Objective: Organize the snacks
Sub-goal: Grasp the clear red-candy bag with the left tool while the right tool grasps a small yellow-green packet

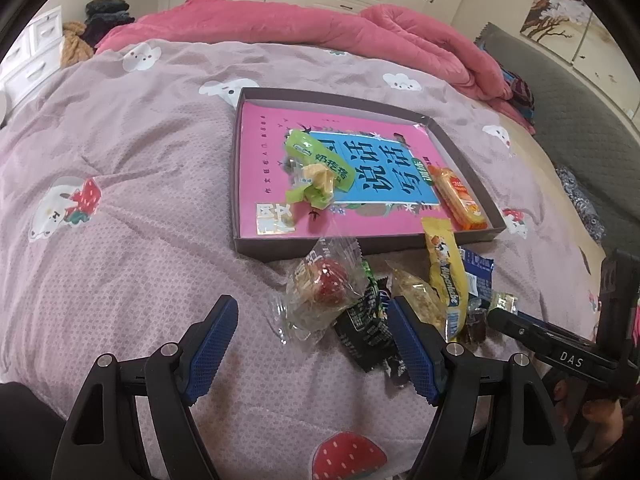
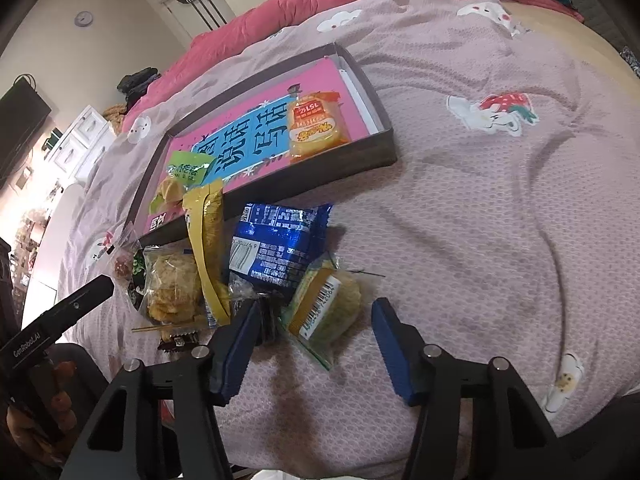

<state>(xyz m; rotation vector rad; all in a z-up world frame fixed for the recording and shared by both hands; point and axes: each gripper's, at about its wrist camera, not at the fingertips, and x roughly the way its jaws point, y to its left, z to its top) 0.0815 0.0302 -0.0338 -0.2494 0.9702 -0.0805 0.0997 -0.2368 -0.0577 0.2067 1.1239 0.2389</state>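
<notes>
Two tools hang over the bed point(image 2: 500, 200). The right tool point(image 2: 316, 336) stands part spread around a green-and-yellow packet point(image 2: 326, 308) lying on the bedspread, pads not pressing it. The left tool point(image 1: 312, 344) is spread wide, holding nothing, above a clear-wrapped red snack point(image 1: 324, 288). Both lie near the shallow box point(image 1: 360, 244).

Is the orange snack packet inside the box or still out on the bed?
Inside. The orange packet lies flat on the pink book within the box's walls.

"DAS" on right hand-held gripper point(image 1: 570, 358); "GenRobot.AI" on left hand-held gripper point(image 2: 28, 346).
</notes>
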